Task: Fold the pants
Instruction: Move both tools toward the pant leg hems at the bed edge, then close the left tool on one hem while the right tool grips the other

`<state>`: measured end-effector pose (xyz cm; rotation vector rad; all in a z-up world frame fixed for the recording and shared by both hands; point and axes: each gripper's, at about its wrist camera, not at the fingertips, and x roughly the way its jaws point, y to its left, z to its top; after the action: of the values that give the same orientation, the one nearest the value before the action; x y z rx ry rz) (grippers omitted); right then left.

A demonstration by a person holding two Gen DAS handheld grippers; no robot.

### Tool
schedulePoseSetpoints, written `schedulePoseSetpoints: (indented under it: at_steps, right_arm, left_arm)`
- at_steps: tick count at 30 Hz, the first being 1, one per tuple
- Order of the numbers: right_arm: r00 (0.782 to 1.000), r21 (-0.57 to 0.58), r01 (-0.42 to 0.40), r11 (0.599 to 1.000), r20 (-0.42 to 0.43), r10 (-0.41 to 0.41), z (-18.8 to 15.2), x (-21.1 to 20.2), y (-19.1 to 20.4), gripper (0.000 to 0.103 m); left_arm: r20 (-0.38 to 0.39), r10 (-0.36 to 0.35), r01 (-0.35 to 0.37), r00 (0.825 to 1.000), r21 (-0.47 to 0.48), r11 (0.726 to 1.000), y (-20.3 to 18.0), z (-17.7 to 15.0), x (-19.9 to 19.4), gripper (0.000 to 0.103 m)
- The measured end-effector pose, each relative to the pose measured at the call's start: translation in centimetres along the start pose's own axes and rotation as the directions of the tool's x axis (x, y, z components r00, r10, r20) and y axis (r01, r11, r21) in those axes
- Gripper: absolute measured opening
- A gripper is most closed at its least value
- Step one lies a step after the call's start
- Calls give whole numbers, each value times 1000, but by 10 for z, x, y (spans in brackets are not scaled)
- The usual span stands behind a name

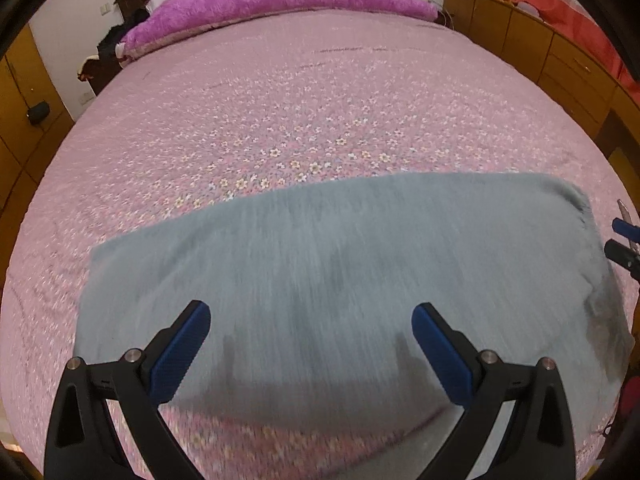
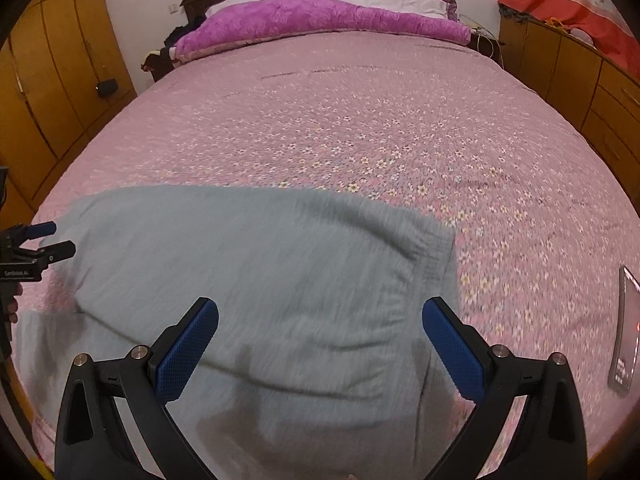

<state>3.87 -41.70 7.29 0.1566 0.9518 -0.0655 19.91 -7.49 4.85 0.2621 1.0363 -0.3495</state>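
Note:
Grey-blue pants (image 1: pixel 340 264) lie flat on the pink flowered bedspread (image 1: pixel 280 120) near the bed's front edge; they also show in the right wrist view (image 2: pixel 260 272), with the elastic waistband (image 2: pixel 436 252) at their right end. My left gripper (image 1: pixel 310 320) is open and empty, hovering over the pants' near part. My right gripper (image 2: pixel 320 316) is open and empty above the waist end. The left gripper also shows at the left edge of the right wrist view (image 2: pixel 52 240); the right gripper shows at the right edge of the left wrist view (image 1: pixel 624 240).
A phone (image 2: pixel 626 328) lies on the bedspread to the right of the pants. A purple fuzzy blanket (image 2: pixel 320 20) and pillows lie at the headboard. Wooden cabinets (image 2: pixel 580 72) stand right of the bed, wardrobes (image 2: pixel 48 80) left.

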Motion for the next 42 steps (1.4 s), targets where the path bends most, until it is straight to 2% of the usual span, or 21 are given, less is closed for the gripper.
schedulePoseSetpoints:
  at_steps: [7, 12, 19, 22, 26, 30, 35, 42]
  right_arm:
    - [999, -20, 16, 1000, -39, -17, 20, 29, -9, 99]
    - [998, -30, 31, 999, -56, -33, 32, 47, -15, 99]
    - [996, -32, 38, 999, -79, -40, 42, 70, -23, 99]
    - [995, -53, 42, 998, -86, -47, 46, 80, -24, 99]
    - [993, -82, 43, 996, -105, -51, 48, 95, -21, 99]
    - [994, -72, 24, 997, -109, -31, 51, 106, -23, 100]
    - [995, -85, -7, 996, -101, -2, 52, 112, -25, 100]
    - [993, -109, -23, 994, -120, 10, 54, 114, -24, 100]
  left_arm:
    - [-49, -27, 27, 998, 12, 1000, 8, 30, 35, 102]
    - [-65, -16, 18, 998, 34, 999, 12, 49, 57, 102]
    - [-97, -37, 39, 995, 23, 999, 21, 65, 89, 103]
    - [-110, -65, 70, 992, 35, 997, 26, 69, 98, 103]
    - [-106, -76, 87, 992, 106, 991, 23, 73, 107, 103]
    - [-116, -109, 120, 987, 91, 989, 31, 79, 118, 103]
    - [-96, -115, 125, 989, 104, 987, 32, 79, 125, 103]
    - [-116, -115, 129, 987, 121, 984, 33, 77, 126, 101]
